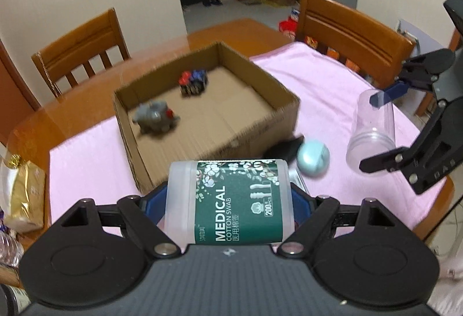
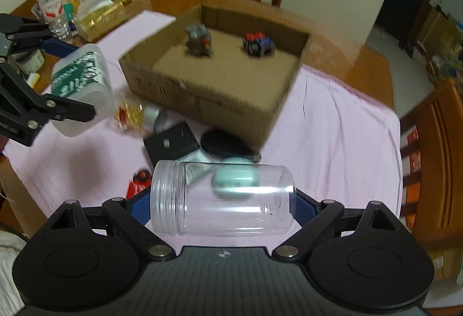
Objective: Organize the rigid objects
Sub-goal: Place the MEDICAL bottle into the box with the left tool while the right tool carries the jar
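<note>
Left wrist view: left gripper (image 1: 228,197) clamps cotton swab tub (image 1: 228,200), right gripper (image 2: 222,200) clamps clear jar (image 2: 222,197); transport step, next lower both into cardboard box (image 1: 220,139).

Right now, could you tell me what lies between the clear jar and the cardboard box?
In the right wrist view, between clear jar and cardboard box: teal ball, black round lid.

On the desk (image 2: 361,67) a cloth (image 2: 332,125) carries the cardboard box (image 2: 220,102), with a toy elephant (image 2: 199,39) left of a toy truck (image 2: 258,44) inside. A ball (image 1: 313,159) lies before the box.
</note>
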Demonstrator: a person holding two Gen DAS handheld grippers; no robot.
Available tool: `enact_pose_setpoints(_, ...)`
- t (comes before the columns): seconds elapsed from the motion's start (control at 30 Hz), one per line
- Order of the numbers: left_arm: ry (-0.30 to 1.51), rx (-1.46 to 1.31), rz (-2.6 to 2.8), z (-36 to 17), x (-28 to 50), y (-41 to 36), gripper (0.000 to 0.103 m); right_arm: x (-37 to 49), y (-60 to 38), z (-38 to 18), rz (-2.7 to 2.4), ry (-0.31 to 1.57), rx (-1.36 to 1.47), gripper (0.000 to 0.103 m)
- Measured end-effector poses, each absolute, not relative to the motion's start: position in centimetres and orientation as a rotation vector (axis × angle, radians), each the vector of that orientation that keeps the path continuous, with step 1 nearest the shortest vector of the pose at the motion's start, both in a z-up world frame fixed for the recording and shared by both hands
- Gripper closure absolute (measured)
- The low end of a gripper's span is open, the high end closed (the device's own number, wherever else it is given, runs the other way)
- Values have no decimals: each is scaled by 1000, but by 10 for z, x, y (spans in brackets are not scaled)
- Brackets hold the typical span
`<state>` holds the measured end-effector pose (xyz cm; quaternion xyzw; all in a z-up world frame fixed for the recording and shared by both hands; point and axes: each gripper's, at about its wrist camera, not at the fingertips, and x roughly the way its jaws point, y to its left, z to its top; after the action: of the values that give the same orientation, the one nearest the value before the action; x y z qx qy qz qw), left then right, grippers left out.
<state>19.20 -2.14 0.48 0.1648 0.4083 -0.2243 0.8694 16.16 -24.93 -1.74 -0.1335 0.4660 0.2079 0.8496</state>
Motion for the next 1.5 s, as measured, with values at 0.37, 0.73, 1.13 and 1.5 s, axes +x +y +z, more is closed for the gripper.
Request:
enact_pose_setpoints(0.37, 753, 329, -417, 15, 254, -26, 21, 196, -246, 7, 421, 902, -278, 8)
enact_pose_setpoints(0.73, 761, 277, -311, -12, 308, -19, 19, 207, -237, 21, 387, 867, -265, 8)
enact_pose_setpoints(1.13, 753, 153, -264, -3, 285, 2, 4, 213, -224, 23, 392, 864, -264, 8)
enact_pose_setpoints(1.5, 739, 41, -106, 5, 237, 35, 2, 236, -213, 35, 396, 834, -259, 8)
